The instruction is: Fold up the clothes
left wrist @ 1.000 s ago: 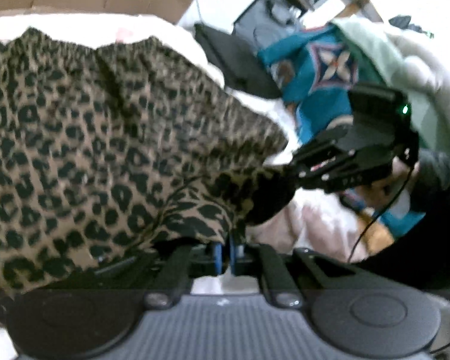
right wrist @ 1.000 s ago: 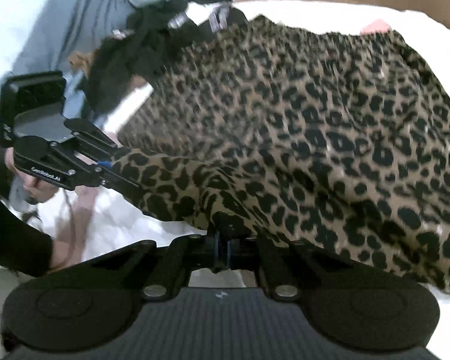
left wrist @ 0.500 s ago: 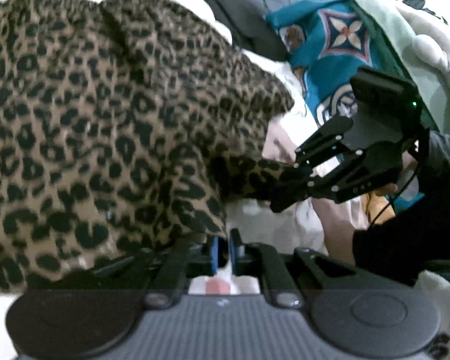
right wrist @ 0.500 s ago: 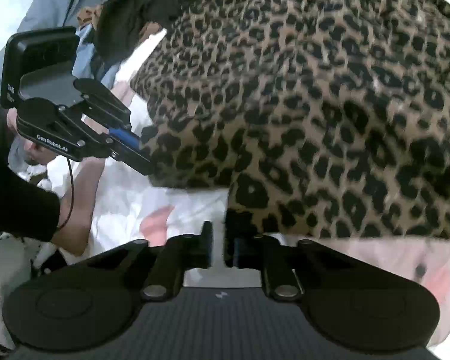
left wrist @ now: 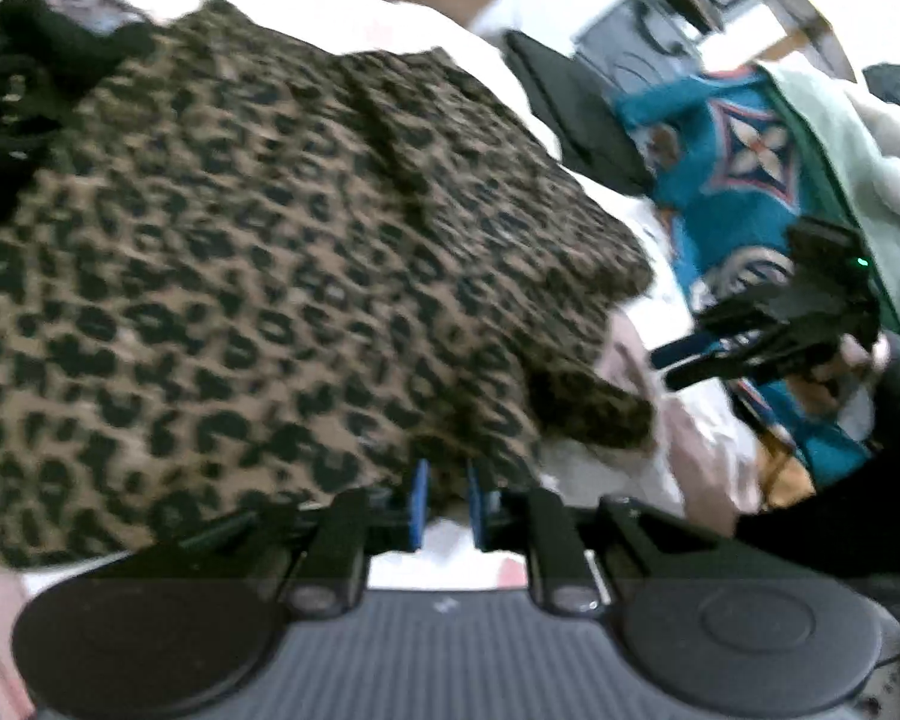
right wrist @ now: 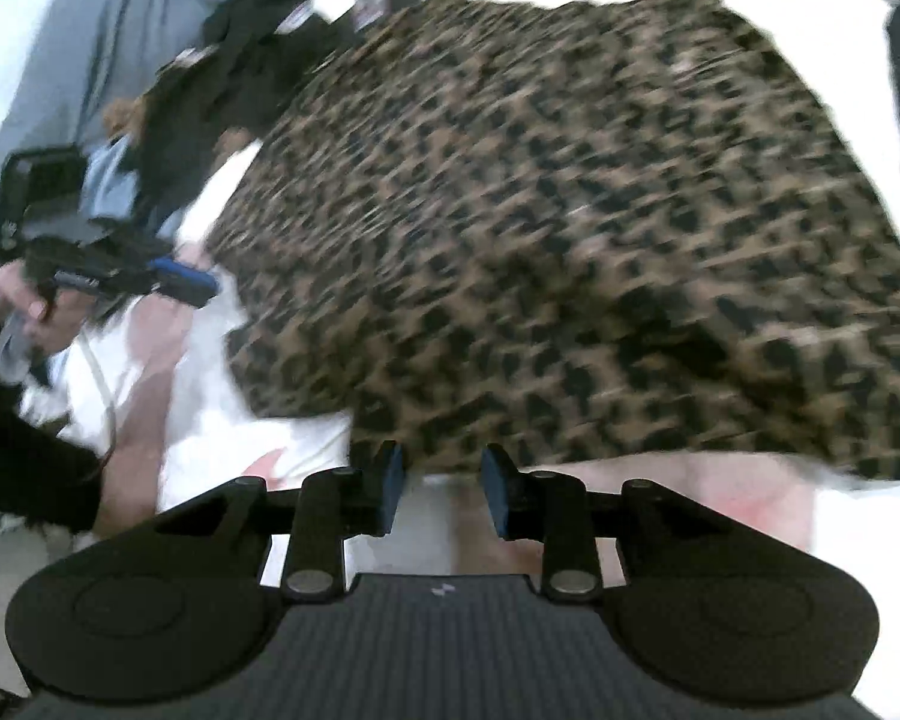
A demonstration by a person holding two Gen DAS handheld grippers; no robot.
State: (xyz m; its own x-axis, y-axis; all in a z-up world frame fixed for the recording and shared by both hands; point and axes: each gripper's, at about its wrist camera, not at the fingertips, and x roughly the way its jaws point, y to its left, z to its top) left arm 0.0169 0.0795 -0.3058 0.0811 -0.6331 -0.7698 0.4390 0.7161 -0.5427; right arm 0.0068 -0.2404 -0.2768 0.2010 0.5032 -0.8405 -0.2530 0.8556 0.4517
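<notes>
The leopard-print garment (left wrist: pixel 282 276) lies spread on the white bed cover (right wrist: pixel 222 456), with its near edge just in front of both grippers. It looks folded over at least once, because the near edge is thick and a small corner sticks out at the side in the left wrist view. My judgement is that one fold is just laid down and released; a further fold to make it compact, and perhaps some smoothing, is still left. Other clothes wait around: a teal patterned textile (left wrist: pixel 744 168) on one side, and dark clothing (right wrist: pixel 228 78) on the other.

The left gripper (left wrist: pixel 447 501) points steeply down at the hem. Its jaws are opening; the gap is narrow and the cloth edge stands right at the tips, but the pads do not seem to press on it. The right gripper (right wrist: pixel 441 489) also points steeply down. Its jaws are opening wider, and nothing is between them; the hem lies just beyond the tips. Each hand is in a dark sleeve (right wrist: pixel 24 468).
</notes>
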